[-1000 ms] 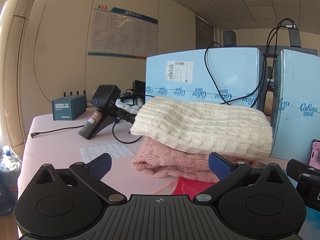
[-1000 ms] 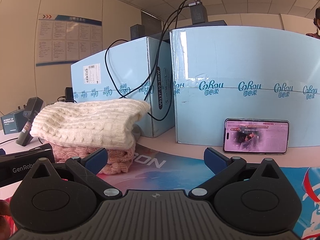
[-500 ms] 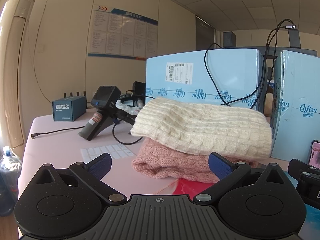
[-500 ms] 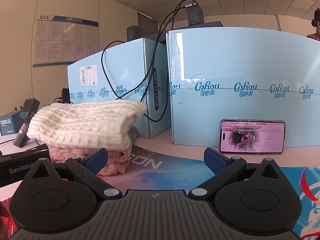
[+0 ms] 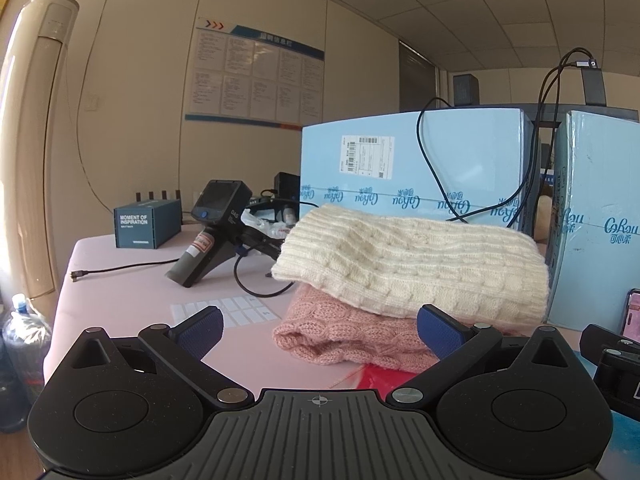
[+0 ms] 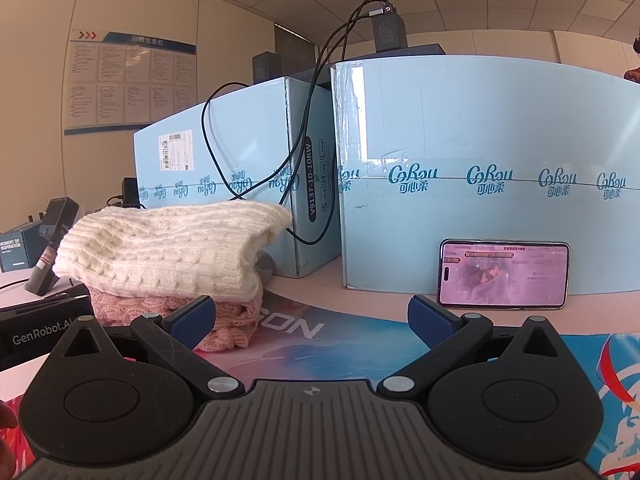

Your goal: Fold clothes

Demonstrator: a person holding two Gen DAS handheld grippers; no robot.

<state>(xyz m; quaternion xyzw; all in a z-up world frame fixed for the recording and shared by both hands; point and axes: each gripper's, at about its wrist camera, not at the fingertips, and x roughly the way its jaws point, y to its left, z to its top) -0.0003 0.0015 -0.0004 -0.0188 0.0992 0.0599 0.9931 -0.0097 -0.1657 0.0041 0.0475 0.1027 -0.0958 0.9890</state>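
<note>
A folded cream knit sweater (image 5: 412, 264) lies on top of a folded pink knit sweater (image 5: 344, 332) on the table. The stack also shows in the right wrist view, cream sweater (image 6: 168, 252) over pink sweater (image 6: 224, 320). My left gripper (image 5: 320, 330) is open and empty, low in front of the stack. My right gripper (image 6: 312, 320) is open and empty, to the right of the stack, with its left finger near the pink sweater. The other gripper's body (image 6: 40, 328) shows at the left of the right wrist view.
Two light blue cartons (image 6: 480, 176) stand behind the stack with black cables over them. A phone (image 6: 504, 274) leans on the right carton. A handheld scanner (image 5: 212, 232), a dark box (image 5: 146, 222) and a label sheet (image 5: 228, 310) lie on the pink table. A colourful mat (image 6: 340, 344) is under the grippers.
The right wrist view has shifted slightly, so the stack and cartons sit a little further left and lower. The left gripper has hardly moved. Both stay open.
</note>
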